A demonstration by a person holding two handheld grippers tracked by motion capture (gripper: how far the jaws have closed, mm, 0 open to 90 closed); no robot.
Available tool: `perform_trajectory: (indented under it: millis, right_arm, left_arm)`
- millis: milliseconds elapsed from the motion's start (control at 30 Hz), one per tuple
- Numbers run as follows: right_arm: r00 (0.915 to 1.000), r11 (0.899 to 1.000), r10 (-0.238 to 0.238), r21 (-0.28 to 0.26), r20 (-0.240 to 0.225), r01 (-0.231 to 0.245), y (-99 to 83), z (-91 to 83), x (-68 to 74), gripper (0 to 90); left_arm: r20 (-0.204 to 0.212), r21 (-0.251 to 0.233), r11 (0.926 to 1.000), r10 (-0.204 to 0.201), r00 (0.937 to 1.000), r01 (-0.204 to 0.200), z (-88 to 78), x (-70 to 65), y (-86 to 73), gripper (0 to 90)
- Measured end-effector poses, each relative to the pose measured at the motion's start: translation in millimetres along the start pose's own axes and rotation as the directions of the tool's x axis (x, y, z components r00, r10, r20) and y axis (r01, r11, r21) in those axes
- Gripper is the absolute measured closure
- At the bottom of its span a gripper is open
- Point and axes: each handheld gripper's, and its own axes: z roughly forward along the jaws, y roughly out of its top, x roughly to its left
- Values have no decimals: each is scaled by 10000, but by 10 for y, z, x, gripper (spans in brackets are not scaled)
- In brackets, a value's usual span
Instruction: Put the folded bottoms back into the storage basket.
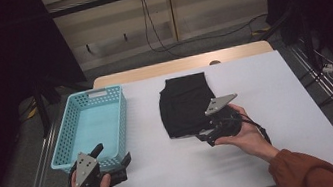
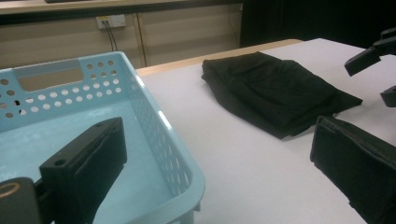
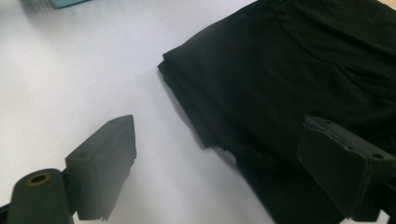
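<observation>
The right gripper's fingers stand apart over the near edge of the folded black cloth mid-worktop, gripping nothing. The left gripper's fingers gape astride the blue basket's near corner.

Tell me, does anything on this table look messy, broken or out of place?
Nothing stands out. The black cloth lies neatly folded on the white table, and the blue basket sits upright and empty beside it.
</observation>
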Motion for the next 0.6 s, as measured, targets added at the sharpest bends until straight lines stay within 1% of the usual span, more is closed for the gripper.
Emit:
perform_trajectory:
  millis: [100, 167, 233, 267, 300, 367, 433, 500, 533, 567, 600]
  right_arm:
    - [10000, 10000, -88, 3, -25, 88, 51, 43, -54, 171]
    - [9997, 9997, -241, -97, 63, 242, 98, 60, -91, 212]
    - [9995, 9994, -294, -207, -81, 292, 152, 71, -126, 324]
    - [9989, 9987, -463, -235, -116, 460, 182, 78, -139, 348]
    - [9984, 9981, -570, -224, -51, 569, 214, 85, -149, 346]
    - [9985, 9980, -537, -330, -102, 534, 261, 108, -191, 346]
    - [9984, 9981, -554, -270, -100, 551, 269, 154, -212, 346]
    - [9980, 9982, -599, -100, -178, 597, 241, 231, -221, 339]
    - [9973, 9972, -723, 160, -142, 725, 214, 312, -220, 293]
    - [9973, 9972, -723, 160, -142, 725, 214, 312, -220, 293]
    - [9973, 9971, -727, 232, -111, 730, 206, 351, -222, 293]
  left_arm:
    - [-3, -3, 10000, -2, 10000, 2, 0, 0, 0, 37]
    - [-1, 8, 10000, -11, 10000, 11, 1, -1, -1, 37]
    - [12, 8, 10000, -15, 10000, 15, 2, 0, 0, 38]
    - [8, 4, 10000, -26, 10000, 26, 2, 0, 0, 37]
    - [10, 13, 10000, -6, 10000, 6, 0, 1, 0, 37]
    - [19, -3, 10000, -32, 10000, 32, -1, 2, 0, 37]
    - [25, -18, 10000, 16, 10000, -16, -4, 8, 0, 37]
    - [28, -12, 10000, -21, 10000, 21, -4, 8, -1, 37]
    - [20, -15, 10000, -20, 10000, 20, -4, 8, -1, 37]
    - [31, -18, 10000, -38, 10000, 38, -2, 6, -1, 37]
    - [41, -6, 10000, -27, 10000, 27, -1, 5, -1, 37]
